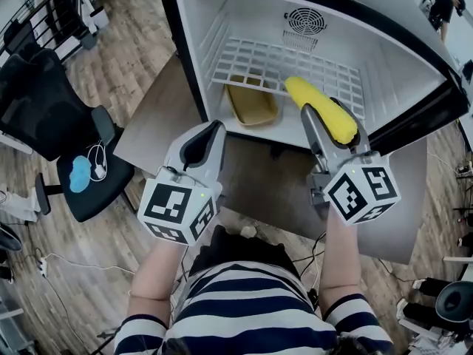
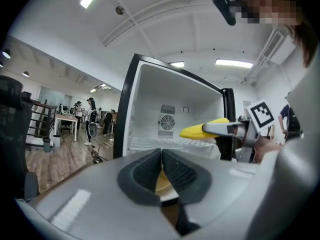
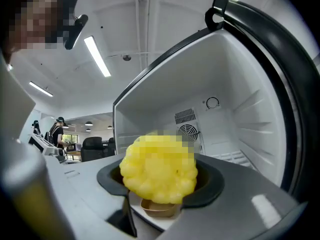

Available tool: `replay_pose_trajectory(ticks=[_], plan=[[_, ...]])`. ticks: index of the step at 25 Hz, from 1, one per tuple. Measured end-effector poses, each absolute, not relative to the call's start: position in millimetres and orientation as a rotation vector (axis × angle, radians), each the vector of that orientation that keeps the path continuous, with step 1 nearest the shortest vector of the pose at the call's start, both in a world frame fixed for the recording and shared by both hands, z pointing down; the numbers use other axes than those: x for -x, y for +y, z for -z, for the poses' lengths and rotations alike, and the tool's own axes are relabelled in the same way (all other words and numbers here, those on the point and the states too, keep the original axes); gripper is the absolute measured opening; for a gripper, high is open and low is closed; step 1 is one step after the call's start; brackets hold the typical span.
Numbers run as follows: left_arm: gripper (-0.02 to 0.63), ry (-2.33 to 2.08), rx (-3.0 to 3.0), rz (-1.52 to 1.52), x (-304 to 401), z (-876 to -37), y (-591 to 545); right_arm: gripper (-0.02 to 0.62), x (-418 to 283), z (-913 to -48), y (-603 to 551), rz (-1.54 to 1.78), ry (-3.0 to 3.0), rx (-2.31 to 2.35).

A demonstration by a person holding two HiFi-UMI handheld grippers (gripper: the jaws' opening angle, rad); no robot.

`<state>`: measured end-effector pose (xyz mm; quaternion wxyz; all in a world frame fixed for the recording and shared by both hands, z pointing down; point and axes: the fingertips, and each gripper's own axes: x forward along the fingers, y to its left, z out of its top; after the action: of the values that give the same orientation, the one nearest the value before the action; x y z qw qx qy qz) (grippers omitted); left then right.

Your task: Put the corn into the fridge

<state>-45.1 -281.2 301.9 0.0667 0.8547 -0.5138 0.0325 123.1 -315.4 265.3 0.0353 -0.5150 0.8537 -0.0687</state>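
Yellow corn (image 1: 322,109) sits clamped in the right tool (image 1: 331,124) at centre frame before the open fridge (image 1: 214,28); the left tool (image 1: 209,132) is closed and empty.

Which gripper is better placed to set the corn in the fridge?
Right. The right gripper holds the corn between its fingers at the mouth of the open fridge. The left gripper is shut on nothing, outside it.

Head view looks down; gripper views face the fridge (image 1: 244,13).
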Motion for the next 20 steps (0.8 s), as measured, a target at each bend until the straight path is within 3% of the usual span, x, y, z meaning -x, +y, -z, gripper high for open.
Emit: replay_pose_trajectory(ticks=[20], plan=[[0.000, -1.615, -2.543, -0.072, 32, -317, -319, 0.252, -141, -286, -379, -0.194, 2.593, 1.986]])
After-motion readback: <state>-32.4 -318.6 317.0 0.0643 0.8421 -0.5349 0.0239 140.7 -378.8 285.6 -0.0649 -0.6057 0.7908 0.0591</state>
